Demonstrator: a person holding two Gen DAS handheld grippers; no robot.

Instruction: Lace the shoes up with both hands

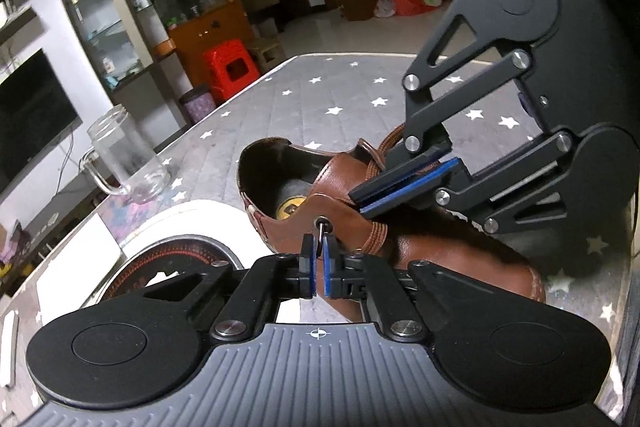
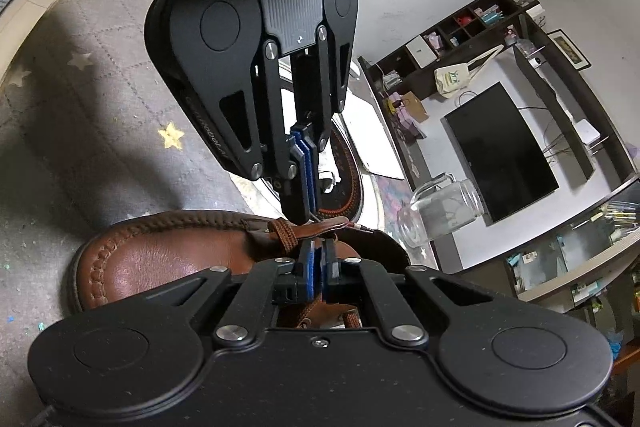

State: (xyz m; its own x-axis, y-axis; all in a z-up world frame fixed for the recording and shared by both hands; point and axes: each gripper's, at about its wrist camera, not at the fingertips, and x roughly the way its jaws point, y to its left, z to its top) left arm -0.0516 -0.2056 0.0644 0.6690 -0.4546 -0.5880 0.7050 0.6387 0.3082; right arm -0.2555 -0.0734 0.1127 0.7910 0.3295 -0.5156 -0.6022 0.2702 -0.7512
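A brown leather shoe (image 1: 420, 251) lies on the star-patterned table cover (image 1: 360, 99), its opening toward the far left in the left wrist view. My left gripper (image 1: 319, 245) is shut on the thin dark lace tip (image 1: 321, 231) that pokes out of an eyelet on the near flap. My right gripper (image 1: 356, 199) reaches in from the right, shut on the brown lace (image 1: 378, 155) at the far flap. In the right wrist view the right gripper (image 2: 319, 251) sits over the shoe (image 2: 160, 255), and the left gripper (image 2: 305, 209) points down at the flap opposite.
A clear glass mug (image 1: 124, 159) stands on the table to the left of the shoe. A white appliance with a dark round top (image 1: 172, 259) lies just left of my left gripper. Beyond the table edge are a red stool (image 1: 232, 67) and shelves.
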